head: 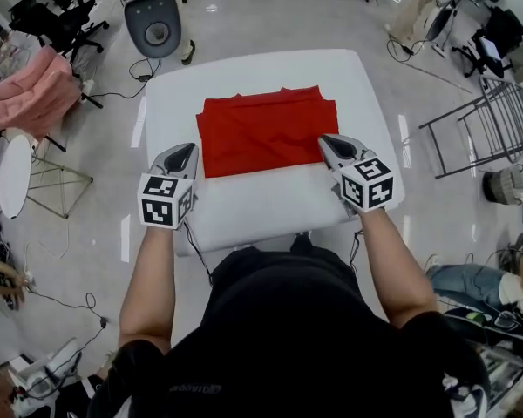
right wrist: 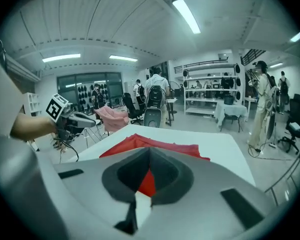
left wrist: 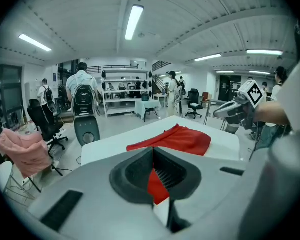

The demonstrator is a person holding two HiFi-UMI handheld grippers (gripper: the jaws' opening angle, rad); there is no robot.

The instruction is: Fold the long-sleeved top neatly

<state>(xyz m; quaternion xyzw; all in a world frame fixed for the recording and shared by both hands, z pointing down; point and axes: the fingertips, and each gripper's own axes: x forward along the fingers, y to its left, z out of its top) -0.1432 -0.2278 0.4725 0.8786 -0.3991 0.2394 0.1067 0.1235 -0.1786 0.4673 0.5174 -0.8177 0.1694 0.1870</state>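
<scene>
A red long-sleeved top [head: 266,133], already folded into a wide flat rectangle, is laid on the far half of a white rectangular tabletop [head: 270,207], with its near edge running straight from left to right. The left tongs [head: 192,147] are held over the near left corner of the top, and the right tongs [head: 323,138] over its near right corner, each pointed away from the person and tilted downward. In the left gripper view the jaws are seen closed, their tips meeting; through the slot behind the tips a strip of red fabric is shown, with white tabletop nearer. The same is seen in the right gripper view: jaws together, with red and then white showing through the slot. Nothing is seen clamped at either pair of tips, and no corner of the top is raised. The near half of the tabletop is left bare. On the floor to the far left a pink garment [head: 30,85] is draped over a stand, and a grey folding metal rack [head: 497,124] is stood to the right.
</scene>
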